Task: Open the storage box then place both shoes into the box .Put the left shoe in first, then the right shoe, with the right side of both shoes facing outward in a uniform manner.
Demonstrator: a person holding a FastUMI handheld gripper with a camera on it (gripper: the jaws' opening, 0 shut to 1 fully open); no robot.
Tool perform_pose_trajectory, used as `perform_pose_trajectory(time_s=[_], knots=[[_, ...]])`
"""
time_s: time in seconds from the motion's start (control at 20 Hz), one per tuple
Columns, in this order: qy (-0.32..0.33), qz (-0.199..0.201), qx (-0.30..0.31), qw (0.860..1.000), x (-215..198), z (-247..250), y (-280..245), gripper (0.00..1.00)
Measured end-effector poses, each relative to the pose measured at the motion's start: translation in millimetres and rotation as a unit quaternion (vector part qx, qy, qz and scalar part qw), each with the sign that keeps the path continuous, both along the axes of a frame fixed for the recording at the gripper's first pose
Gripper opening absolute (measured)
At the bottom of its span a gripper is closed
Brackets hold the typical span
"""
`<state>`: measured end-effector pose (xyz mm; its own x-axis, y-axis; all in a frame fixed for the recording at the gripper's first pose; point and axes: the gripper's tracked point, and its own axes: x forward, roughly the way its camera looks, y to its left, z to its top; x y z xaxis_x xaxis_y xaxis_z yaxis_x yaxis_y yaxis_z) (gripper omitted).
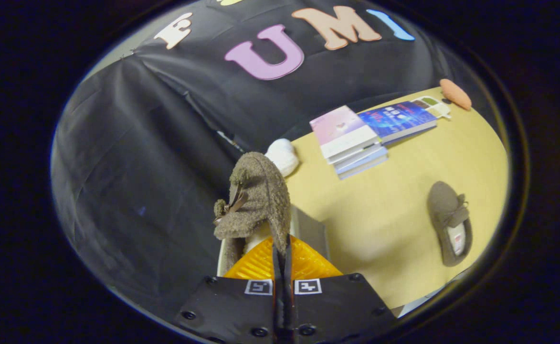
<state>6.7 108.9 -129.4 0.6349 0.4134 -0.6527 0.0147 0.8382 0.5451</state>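
Brown fuzzy shoe [256, 198] held up just ahead of the fingers — woolly, nubbly upper, a thin dark lace bow on its side, pale lining showing at the opening, toe pointing away toward the booth's black cloth wall [132, 167]. Gripper [282, 248] with fingers nearly together, only a thin slit between them, both pressing on the edge of the shoe's collar. Just behind and below the shoe, part of the storage box [311, 229] — a grey panel and a pale rim, too little visible to tell how it stands open. Second shoe [449, 222], same brown fuzzy make with a bow on top and a pale insole, lying flat on the yellow bench [385, 215] near its near-right edge, well apart from the held one. White fluffy thing [283, 155] at the bench's far-left corner, against the cloth wall. Stack of books [351, 141] beside it along the far edge, pink-covered one on top; blue book [396, 119] just beyond, touching the stack. Small card with coloured patches [435, 106] past the blue book, and an orange oval thing [455, 93] at the far-right corner.
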Motion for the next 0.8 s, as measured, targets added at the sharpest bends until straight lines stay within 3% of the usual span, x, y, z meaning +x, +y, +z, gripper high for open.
perform_pose_trajectory(time_s=[0.2, 0.35, 0.8], knots=[[0.043, 0.063, -0.001, 0.997, -23, -29, 55, 0.03], [0.074, 0.085, -0.017, 0.993, -39, -54, 71, 0.03], [0.177, 0.048, -0.048, 0.982, -49, -118, 93, 0.03]])
